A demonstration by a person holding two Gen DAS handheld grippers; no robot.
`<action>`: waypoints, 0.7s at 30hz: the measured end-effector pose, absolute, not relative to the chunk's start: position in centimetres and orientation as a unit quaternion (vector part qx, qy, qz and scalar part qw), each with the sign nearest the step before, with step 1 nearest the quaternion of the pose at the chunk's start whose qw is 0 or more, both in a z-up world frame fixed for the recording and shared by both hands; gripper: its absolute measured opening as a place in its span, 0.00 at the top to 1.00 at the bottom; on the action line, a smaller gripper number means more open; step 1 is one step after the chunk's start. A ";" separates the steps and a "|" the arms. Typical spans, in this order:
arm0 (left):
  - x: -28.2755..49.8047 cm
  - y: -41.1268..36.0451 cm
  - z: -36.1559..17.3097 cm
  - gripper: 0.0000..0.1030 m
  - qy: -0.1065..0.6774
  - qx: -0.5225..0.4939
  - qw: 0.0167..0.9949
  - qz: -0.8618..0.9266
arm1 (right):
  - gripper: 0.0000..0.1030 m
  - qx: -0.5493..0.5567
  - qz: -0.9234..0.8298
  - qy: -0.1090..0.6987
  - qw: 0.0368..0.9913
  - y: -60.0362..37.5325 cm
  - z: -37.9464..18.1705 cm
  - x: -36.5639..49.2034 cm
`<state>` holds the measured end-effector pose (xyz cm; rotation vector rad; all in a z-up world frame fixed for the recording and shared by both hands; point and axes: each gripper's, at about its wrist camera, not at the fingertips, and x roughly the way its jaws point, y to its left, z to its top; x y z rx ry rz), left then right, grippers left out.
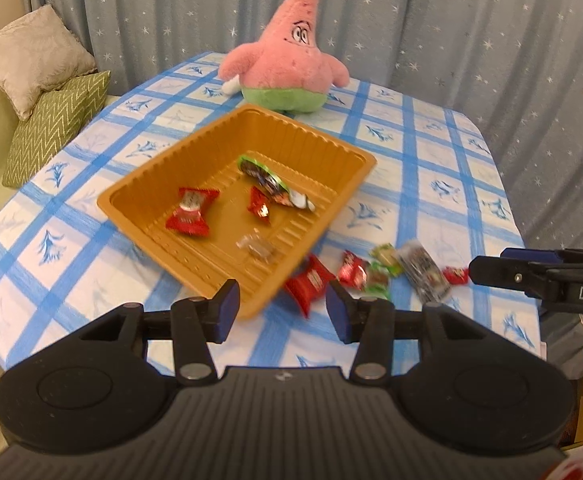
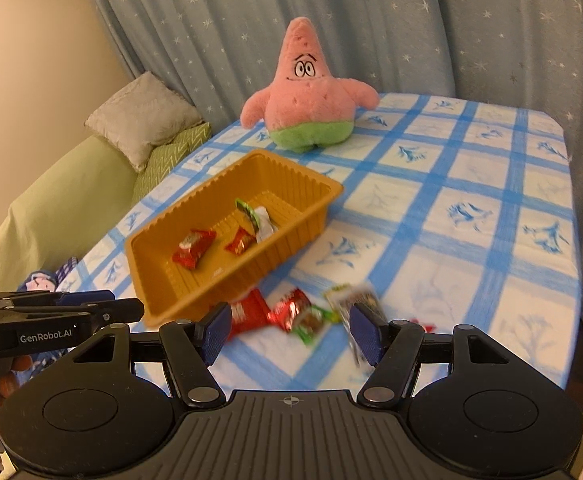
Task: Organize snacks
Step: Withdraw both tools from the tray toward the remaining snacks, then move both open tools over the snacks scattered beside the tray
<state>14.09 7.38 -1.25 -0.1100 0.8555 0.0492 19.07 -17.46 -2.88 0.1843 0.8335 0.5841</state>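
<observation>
Table draped in a blue-and-white checked cloth point(image 1: 431, 184), starred grey-blue curtain point(image 1: 451, 32) behind it. Toward the left of the cloth sits a shallow rectangular tray of ribbed orange-brown plastic point(image 1: 139, 196), turned at an angle to the table edge. Inside the tray: two red foil-wrapped sweets point(image 1: 189, 212), one at the left and a smaller one near the middle; a long green-edged dark wrapper point(image 1: 265, 178) lying slantwise toward the far side; a small clear-wrapped piece point(image 1: 255, 246) near the front wall. On the cloth just beside the tray's near right corner, a loose cluster of snacks: a red packet point(image 1: 307, 286) touching or nearly touching the tray wall, another red sweet, green wrappers point(image 1: 385, 258), a long silver-and-dark bar packet point(image 1: 423, 276), and a small red piece at the far right; blur hides the print. Left gripper point(image 1: 282, 310): blue-padded jaws apart, nothing between them, poised above the tray's near corner and the red packet. Right gripper point(image 2: 289, 334): jaws apart and wider, clear of the wrappers, with the loose cluster seen beyond the gap. Each gripper shows at the edge of the other's view. A pink star-shaped plush toy with green shorts point(image 2: 307, 96) stands upright at the far side of the table, behind the tray. Beige and green zigzag cushions point(image 1: 39, 92) rest on a pale green sofa to the left.
</observation>
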 end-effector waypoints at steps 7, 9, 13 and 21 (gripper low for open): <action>12.0 4.9 -1.8 0.57 0.423 -0.053 0.904 0.020 | 0.36 0.082 0.278 0.412 0.864 -20.1 -3.7 16.6; 11.6 4.3 -1.9 0.57 0.425 -0.052 0.903 0.022 | 0.36 0.080 0.278 0.416 0.862 -20.8 -3.9 16.0; 10.8 3.2 -2.4 0.57 0.433 -0.050 0.899 0.026 | 0.36 0.078 0.278 0.423 0.859 -22.1 -4.4 15.3; 9.8 1.4 -3.5 0.56 0.447 -0.049 0.893 0.029 | 0.36 0.063 0.275 0.437 0.854 -24.0 -5.8 14.7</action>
